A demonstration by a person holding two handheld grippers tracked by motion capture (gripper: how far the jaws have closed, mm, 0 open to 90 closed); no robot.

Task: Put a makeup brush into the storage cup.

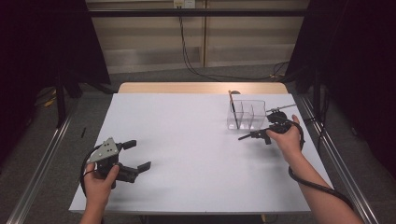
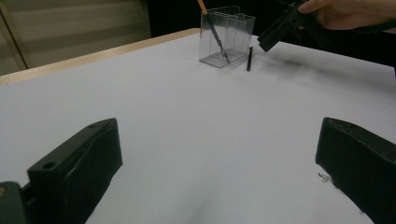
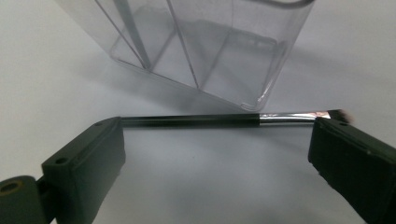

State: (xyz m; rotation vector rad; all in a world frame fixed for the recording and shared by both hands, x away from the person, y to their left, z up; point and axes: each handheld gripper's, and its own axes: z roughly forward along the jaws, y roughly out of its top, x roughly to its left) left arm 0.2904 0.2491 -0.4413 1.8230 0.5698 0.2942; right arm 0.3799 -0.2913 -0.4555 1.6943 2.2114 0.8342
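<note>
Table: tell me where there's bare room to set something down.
The table is bare across its middle and far left, between the left gripper and the clear organizer. It is crowded on the right, where the right gripper hovers over a makeup brush beside the organizer.

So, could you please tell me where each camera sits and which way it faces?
High view: above the person's side, looking forward and down on the table; both forearms, left gripper and right gripper show.
Left gripper view: along its open jaws toward the clear organizer.
Right gripper view: low, its jaws flanking the brush.
All share the organizer.
</note>
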